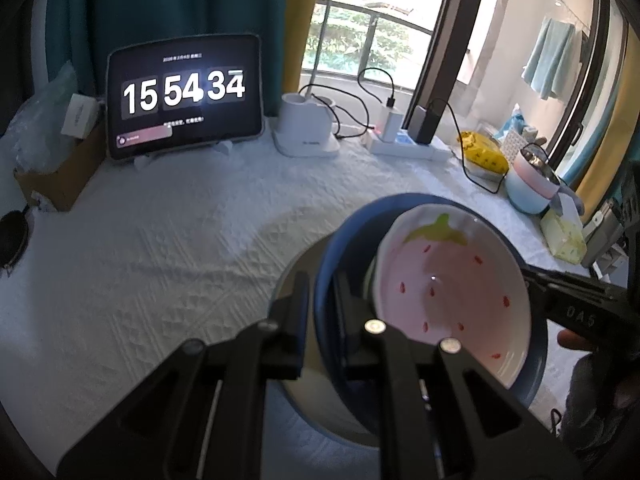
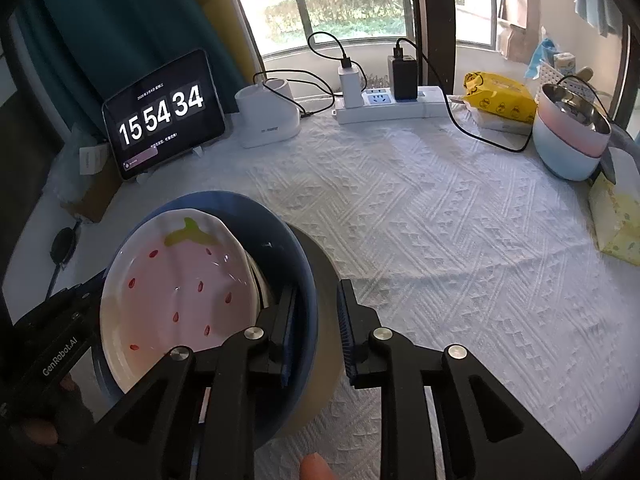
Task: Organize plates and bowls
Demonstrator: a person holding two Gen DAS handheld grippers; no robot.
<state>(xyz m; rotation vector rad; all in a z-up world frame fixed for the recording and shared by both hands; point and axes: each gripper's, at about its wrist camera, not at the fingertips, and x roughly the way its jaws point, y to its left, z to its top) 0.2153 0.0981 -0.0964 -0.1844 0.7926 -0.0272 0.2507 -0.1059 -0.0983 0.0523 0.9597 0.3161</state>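
A pink strawberry-pattern dish lies inside a blue bowl with a pale outer wall. The bowl is tilted and held above the white tablecloth. My left gripper straddles the bowl's left rim, one finger outside and one inside, shut on it. My right gripper straddles the bowl's right rim the same way, shut on it. The right gripper's body shows at the right edge of the left wrist view. The left gripper's body shows at the lower left of the right wrist view.
A tablet clock, a white cup holder, a power strip with chargers, a yellow packet, a pink-and-blue pot and a tissue box ring the table. A cardboard box stands at far left.
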